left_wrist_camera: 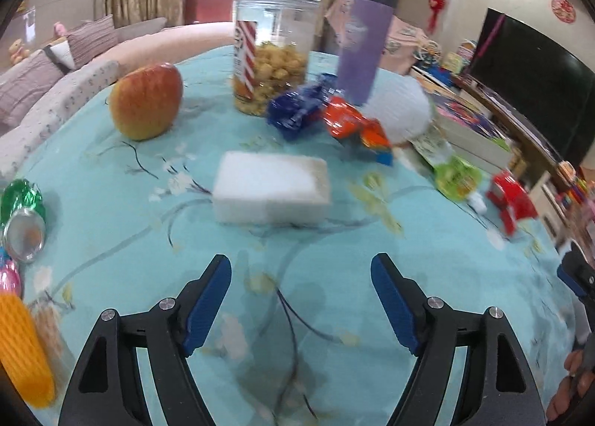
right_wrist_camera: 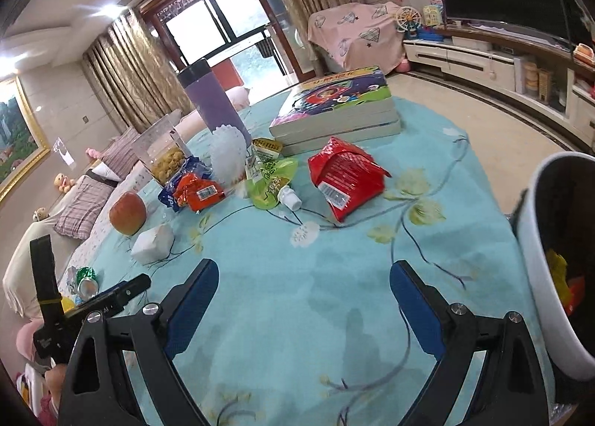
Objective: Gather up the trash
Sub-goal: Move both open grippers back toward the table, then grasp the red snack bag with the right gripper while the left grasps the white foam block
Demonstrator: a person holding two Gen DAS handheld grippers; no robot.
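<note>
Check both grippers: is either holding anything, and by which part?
Nothing is held. The left gripper and the right gripper both stand open over the bare tablecloth, with nothing between their jaws.

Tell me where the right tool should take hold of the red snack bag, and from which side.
Grip the red snack bag at its raised crumpled ridge near the top, coming from above on the near side. It lies flat on the tablecloth, so only that puffed fold offers something to pinch. The right tool is open and empty, with the bin beside it.
</note>
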